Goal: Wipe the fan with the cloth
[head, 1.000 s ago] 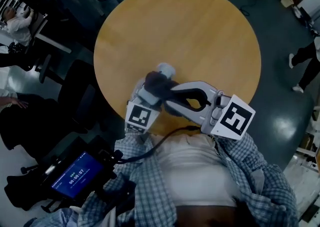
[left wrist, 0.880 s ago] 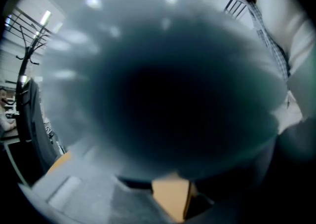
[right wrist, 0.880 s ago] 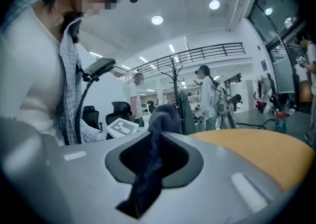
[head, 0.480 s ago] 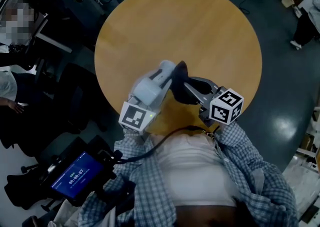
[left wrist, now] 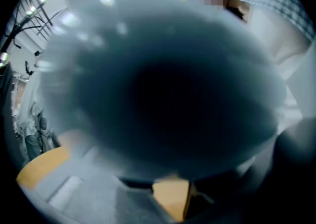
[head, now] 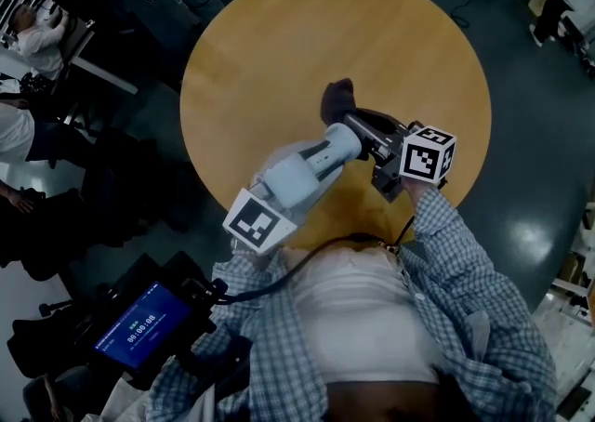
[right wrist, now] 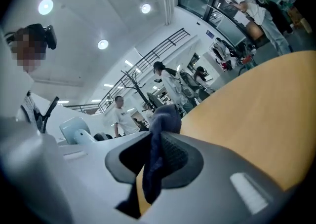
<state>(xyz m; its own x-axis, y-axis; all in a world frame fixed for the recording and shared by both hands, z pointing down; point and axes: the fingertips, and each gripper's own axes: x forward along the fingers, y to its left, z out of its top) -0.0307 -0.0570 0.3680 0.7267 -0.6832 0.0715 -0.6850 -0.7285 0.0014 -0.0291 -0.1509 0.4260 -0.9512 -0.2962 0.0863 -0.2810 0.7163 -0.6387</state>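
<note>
The left gripper (head: 314, 161) has its jaws clamped on the fan (left wrist: 168, 104), holding it clear of the round table (head: 279, 39) at the head view's centre, probably to expose its surfaces. The right gripper (right wrist: 157, 145) pinches the dark cloth (right wrist: 165, 119) tight, with a fold poking past its tips just beside the fan to rub with

One round wooden table (head: 372, 39). Two hand-held grippers: one left gripper (head: 327, 152) and one right gripper (head: 351, 121). Two marker cubes, one per gripper: the left cube (head: 258, 222) and the right cube (head: 428, 154). One dark cloth (head: 337, 95). One screen device (head: 139, 325) with a lit blue display. One large dark blurred shape (left wrist: 168, 99) fills the left gripper view; its kind cannot be told. At least four background persons (right wrist: 118, 114) and three round ceiling lights (right wrist: 45, 6) appear in the right gripper view.
</note>
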